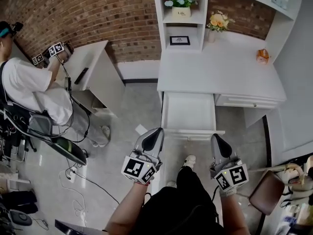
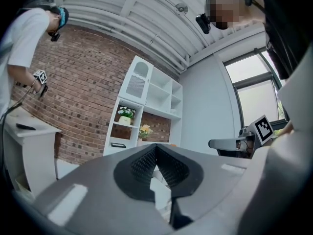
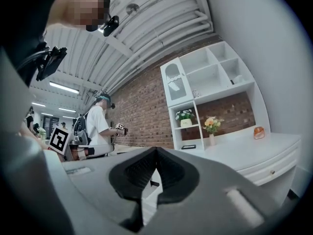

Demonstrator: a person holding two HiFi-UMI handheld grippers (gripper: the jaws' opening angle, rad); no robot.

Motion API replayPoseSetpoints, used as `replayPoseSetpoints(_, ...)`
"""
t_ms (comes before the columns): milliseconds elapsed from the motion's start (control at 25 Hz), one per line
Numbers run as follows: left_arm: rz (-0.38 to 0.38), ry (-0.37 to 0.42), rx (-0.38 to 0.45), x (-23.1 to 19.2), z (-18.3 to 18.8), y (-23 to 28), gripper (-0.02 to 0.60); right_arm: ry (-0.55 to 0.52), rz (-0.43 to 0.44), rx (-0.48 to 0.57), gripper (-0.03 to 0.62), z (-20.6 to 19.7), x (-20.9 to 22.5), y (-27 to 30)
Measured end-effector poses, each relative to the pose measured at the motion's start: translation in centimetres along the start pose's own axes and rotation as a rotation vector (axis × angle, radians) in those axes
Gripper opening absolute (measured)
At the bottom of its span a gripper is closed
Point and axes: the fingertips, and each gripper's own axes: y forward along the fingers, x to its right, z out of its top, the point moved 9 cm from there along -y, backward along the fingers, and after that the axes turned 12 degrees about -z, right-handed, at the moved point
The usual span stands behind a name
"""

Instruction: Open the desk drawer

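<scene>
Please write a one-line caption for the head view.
Desk drawer open; left hand-held gripper and right hand-held gripper both shut, empty.

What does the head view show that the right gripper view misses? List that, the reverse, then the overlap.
Head view only: the bare inside of the open drawer and the wearer's shoe. Right gripper view only: ceiling beams and the shelf's upper compartments. Both: the white desk, potted flowers, person in white shirt.
</scene>
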Motion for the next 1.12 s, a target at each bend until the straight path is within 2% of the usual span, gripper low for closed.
replayPoseSetpoints(320, -0.001, -0.036, 0.011, 1.8, 2.0, -1.8, 0.002, 0.008, 0.026, 0.025, 0.002, 1.9, -0.7, -2.2)
replayPoseSetpoints(640, -0.031, -0.023, -0.006, 3.7, 2.5, -3.7, 0.002, 0.01, 0.064, 0.02, 0.002, 2.5, -1.6, -4.0)
replayPoseSetpoints(1120, -0.012, -0.033, 0.003, 3.2, 2.0, -5.5, 0.002, -0.002, 0.098, 0.006, 0.002, 1.5, -3.0, -4.1)
